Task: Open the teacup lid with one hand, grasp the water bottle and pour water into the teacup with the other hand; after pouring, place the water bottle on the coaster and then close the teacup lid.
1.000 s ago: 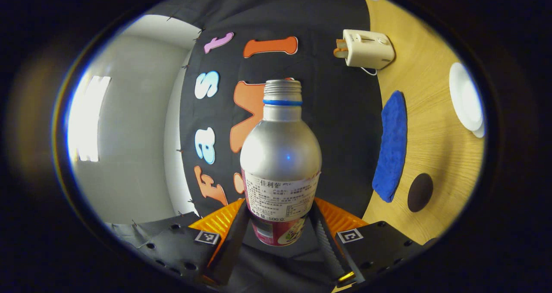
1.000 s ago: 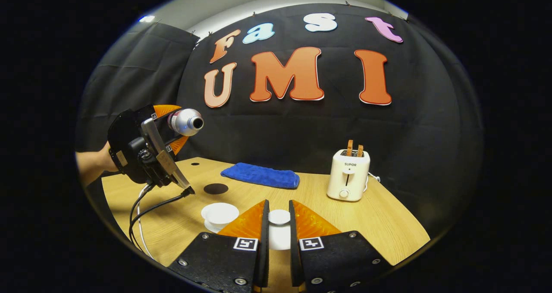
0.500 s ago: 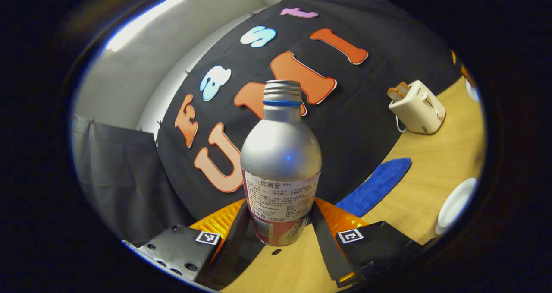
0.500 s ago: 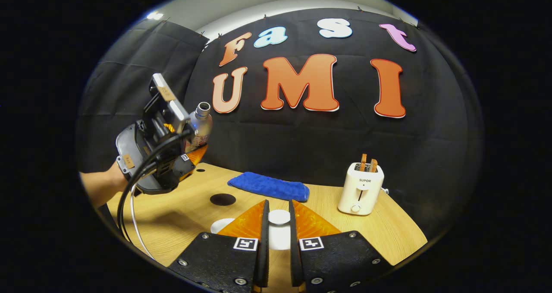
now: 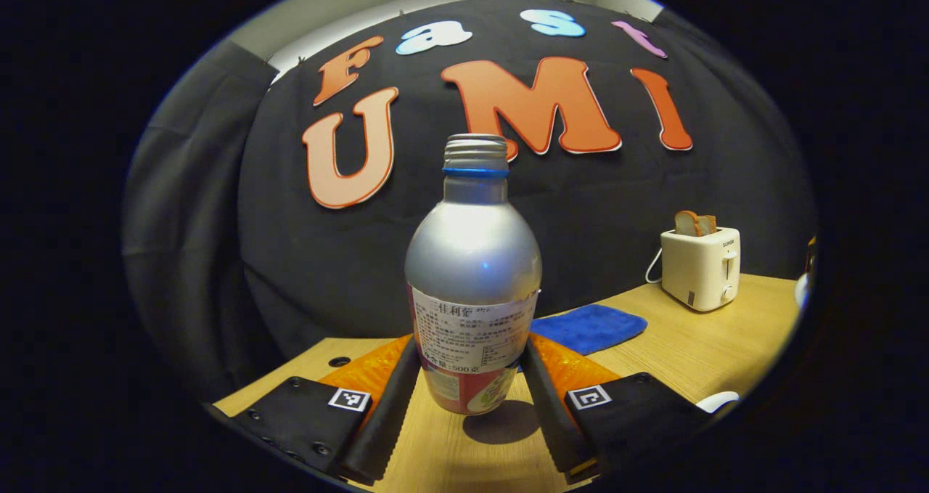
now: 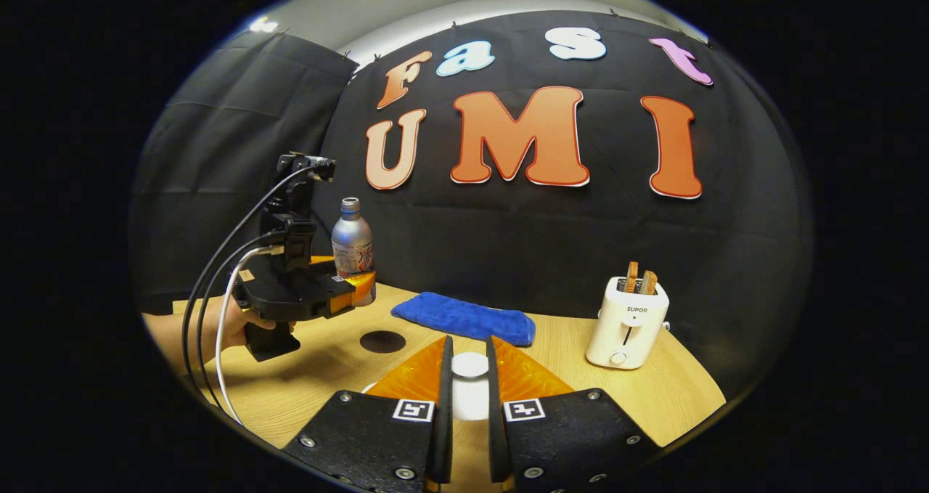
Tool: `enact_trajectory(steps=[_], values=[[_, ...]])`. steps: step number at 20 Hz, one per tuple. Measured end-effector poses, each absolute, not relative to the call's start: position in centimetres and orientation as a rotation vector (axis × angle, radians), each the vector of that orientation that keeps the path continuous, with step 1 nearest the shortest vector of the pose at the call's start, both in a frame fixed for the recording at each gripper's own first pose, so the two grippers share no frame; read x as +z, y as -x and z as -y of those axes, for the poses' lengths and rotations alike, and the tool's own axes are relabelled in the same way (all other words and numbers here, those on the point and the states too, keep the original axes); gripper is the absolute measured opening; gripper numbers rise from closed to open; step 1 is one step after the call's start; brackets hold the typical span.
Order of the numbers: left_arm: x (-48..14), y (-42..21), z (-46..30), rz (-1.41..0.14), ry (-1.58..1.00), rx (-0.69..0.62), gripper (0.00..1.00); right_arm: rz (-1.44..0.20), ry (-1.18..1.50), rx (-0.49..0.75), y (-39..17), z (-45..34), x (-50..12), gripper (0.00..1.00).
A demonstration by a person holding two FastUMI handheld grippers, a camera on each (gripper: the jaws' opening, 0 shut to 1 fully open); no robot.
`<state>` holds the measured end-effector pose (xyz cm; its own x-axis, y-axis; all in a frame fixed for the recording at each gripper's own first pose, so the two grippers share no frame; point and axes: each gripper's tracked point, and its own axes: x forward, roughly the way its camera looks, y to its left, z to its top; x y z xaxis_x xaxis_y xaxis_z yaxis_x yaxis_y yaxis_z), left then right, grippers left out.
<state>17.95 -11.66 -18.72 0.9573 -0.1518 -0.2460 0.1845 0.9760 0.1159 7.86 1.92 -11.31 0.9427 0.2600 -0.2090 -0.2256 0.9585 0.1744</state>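
Left gripper [image 5: 470, 398] clamps water bottle [image 5: 472, 282] upright, just above the desk [image 6: 653, 391] near its back-left edge. Coaster [image 6: 382, 341] sits just right, with bare wood around it. Right gripper [image 6: 469, 406] pinches teacup lid [image 6: 470, 366], lifted near front edge.

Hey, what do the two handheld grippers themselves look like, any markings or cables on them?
Each gripper has black body plates with screws and a small square black-and-white marker at the base of each finger. In the right gripper view, the left gripper is a black unit with a camera mast on top; black and white cables trail from it. The right gripper shows the same plates and markers. No sleeve is visible.
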Motion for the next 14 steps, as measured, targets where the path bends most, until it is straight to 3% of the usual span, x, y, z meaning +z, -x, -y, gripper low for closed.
enact_trajectory(steps=[3, 4, 5, 8, 9, 10, 12, 14], values=[[-20.8, -20.3, 11.0, -0.302, -0.047, -0.179, 0.84, -0.238, -0.151, 0.254, -8.2, -2.3, -11.7, 0.20], [-21.7, -20.5, 11.1, -0.324, -0.019, -0.184, 0.80, -0.239, -0.151, 0.256, -8.3, -2.4, -11.7, 0.21], [-22.4, -20.5, 11.2, -0.340, 0.007, -0.193, 0.84, -0.242, -0.152, 0.259, -8.4, -2.6, -11.8, 0.20], [-23.9, -21.2, 11.6, -0.366, 0.026, -0.206, 0.80, -0.249, -0.152, 0.277, -8.6, -3.3, -12.3, 0.21], [-24.5, -21.3, 11.9, -0.381, 0.020, -0.214, 0.84, -0.254, -0.150, 0.278, -8.6, -3.5, -12.5, 0.21], [-24.9, -21.5, 11.9, -0.388, 0.021, -0.212, 0.80, -0.261, -0.149, 0.283, -8.6, -3.7, -12.6, 0.21], [-25.7, -21.7, 12.0, -0.404, 0.034, -0.212, 0.84, -0.264, -0.150, 0.291, -8.5, -4.1, -12.7, 0.21], [-26.7, -21.6, 12.3, -0.431, 0.050, -0.213, 0.80, -0.267, -0.151, 0.301, -8.5, -4.6, -12.8, 0.21]])
